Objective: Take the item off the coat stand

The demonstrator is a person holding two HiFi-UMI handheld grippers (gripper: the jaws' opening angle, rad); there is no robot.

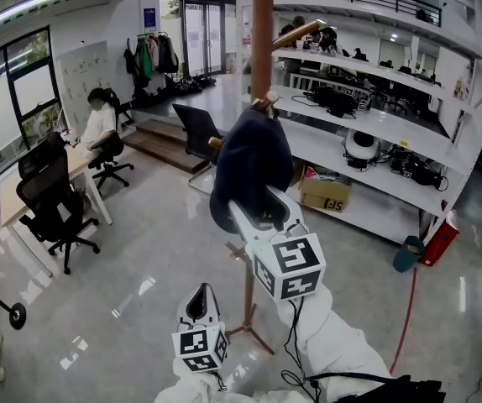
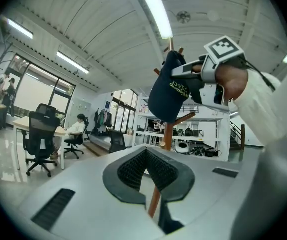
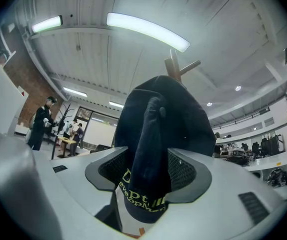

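Nearest the head camera, the left claw (image 1: 200,294) is held low and back from the work. Its jaws are drawn together on nothing, and it is presumably kept clear so that the other arm can act alone. Higher and further forward, the right claw (image 3: 146,169) is clenched on the dark navy fabric cap with yellow lettering (image 1: 254,162), a fold of cloth being pinched between both pads. The cap is seen hanging against the tall brown wooden coat stand (image 1: 262,40), just below a peg that projects from the pole. Whether it is already free of its peg cannot be told. The grip has been taken low on the cap, probably so that it can be lifted up and outward off the peg. The removal is judged to be under way but not complete.
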